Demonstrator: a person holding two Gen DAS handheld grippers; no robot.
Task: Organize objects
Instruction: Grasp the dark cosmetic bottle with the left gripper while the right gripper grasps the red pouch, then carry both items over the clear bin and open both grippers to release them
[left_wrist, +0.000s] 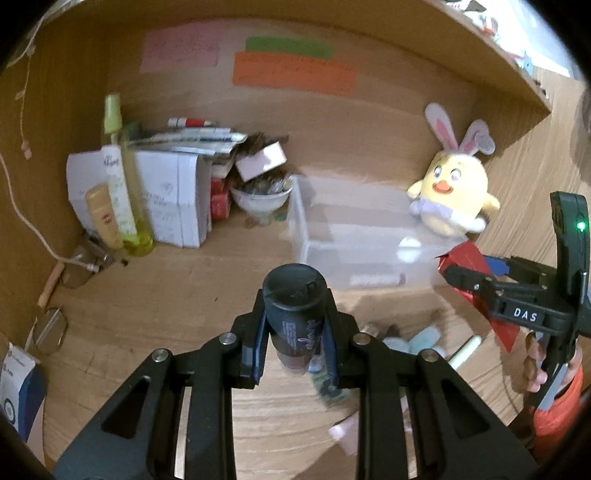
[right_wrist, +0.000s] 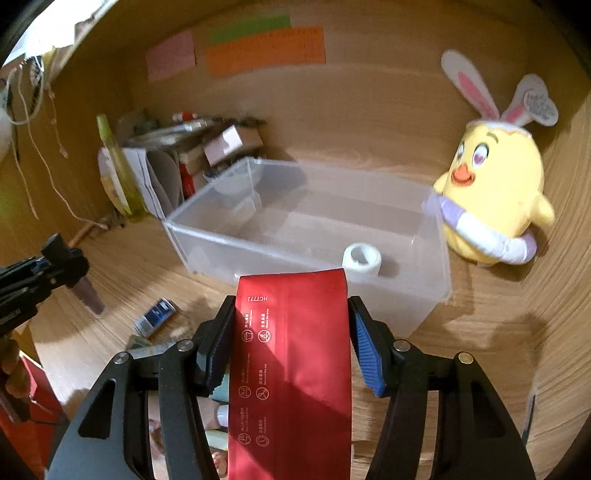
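Note:
My left gripper (left_wrist: 295, 299) is shut on a dark tube with a black cap (left_wrist: 295, 291), held above the wooden desk. It also shows at the left edge of the right wrist view as the left gripper (right_wrist: 62, 266). My right gripper (right_wrist: 291, 301) is shut on a flat red packet (right_wrist: 291, 350) with white print, lifted just in front of a clear plastic bin (right_wrist: 258, 251). A white tape roll (right_wrist: 362, 258) lies inside the bin. In the left wrist view the right gripper (left_wrist: 465, 280) holds the red packet (left_wrist: 465, 254) beside the bin (left_wrist: 306, 221).
A yellow plush chick with rabbit ears (right_wrist: 495, 184) leans at the bin's right. White boxes (left_wrist: 173, 195), a green spray bottle (left_wrist: 122, 177) and a full bowl (left_wrist: 262, 199) crowd the back left. Small items, among them a blue packet (right_wrist: 155, 317), lie on the desk below the grippers. Wooden walls enclose the desk.

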